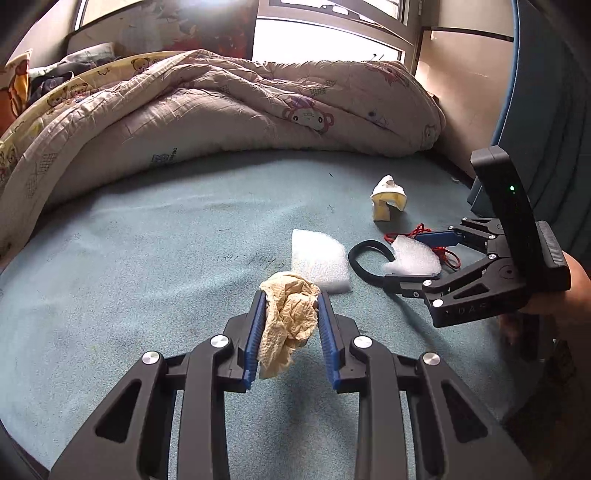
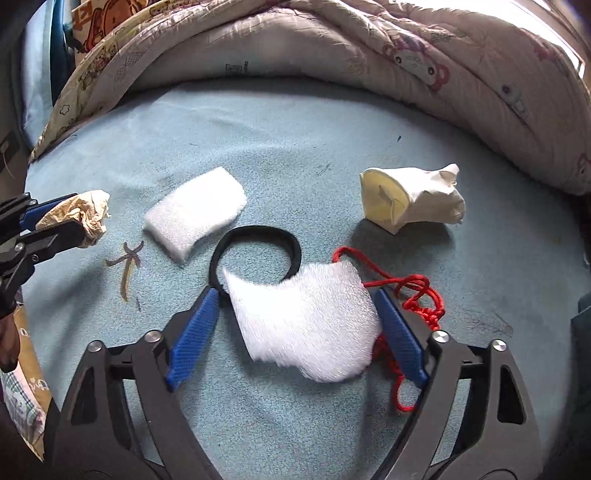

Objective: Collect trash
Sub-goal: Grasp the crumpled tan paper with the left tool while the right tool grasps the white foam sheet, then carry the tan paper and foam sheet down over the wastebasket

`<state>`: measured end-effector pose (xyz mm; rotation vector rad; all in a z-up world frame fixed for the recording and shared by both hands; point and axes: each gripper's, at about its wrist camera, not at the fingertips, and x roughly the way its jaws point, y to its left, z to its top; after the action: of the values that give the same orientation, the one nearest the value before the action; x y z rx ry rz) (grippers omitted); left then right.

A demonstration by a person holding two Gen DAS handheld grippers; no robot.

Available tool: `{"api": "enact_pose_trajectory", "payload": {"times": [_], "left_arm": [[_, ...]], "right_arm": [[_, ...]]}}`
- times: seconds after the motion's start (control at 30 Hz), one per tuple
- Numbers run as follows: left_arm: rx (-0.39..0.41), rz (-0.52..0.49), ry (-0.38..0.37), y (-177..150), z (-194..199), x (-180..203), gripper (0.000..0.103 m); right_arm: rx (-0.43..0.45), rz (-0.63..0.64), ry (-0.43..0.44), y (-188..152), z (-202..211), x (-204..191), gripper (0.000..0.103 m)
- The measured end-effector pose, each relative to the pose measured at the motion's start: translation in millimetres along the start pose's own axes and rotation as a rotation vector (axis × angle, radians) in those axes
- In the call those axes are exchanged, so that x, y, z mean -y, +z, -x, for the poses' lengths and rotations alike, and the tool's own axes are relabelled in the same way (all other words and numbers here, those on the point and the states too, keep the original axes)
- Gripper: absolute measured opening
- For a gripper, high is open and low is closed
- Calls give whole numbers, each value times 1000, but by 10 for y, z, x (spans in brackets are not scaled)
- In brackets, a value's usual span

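While the crumpled tissue [image 1: 290, 317] is being gripped by the left tool [image 1: 291, 332], the foam piece [image 2: 306, 325] is being straddled, unpinched, by the right tool [image 2: 295, 332]; the red cord [image 2: 417, 295] is risking being snagged.

Blue-sheeted bed [image 1: 147, 240], rumpled cartoon-print quilt [image 1: 221, 110] against beige wall [image 1: 461, 74], bright window [image 1: 325, 33] behind.

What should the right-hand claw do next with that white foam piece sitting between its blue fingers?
Probably close a little more. The right gripper straddles the white foam piece, its right pad at the foam's edge, the left one apart from it. The left gripper already holds the crumpled paper towel, so the foam looks next to pick.
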<state>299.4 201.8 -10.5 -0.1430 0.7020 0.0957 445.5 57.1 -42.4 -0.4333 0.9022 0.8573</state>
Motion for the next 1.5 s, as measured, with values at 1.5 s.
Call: {"api": "enact_pose_trajectory", "payload": {"times": [1.5], "left_arm": [[-133, -49, -122, -1996, 1023, 904, 26]], "right_arm": [[110, -65, 109, -2767, 1343, -1228, 60]]}}
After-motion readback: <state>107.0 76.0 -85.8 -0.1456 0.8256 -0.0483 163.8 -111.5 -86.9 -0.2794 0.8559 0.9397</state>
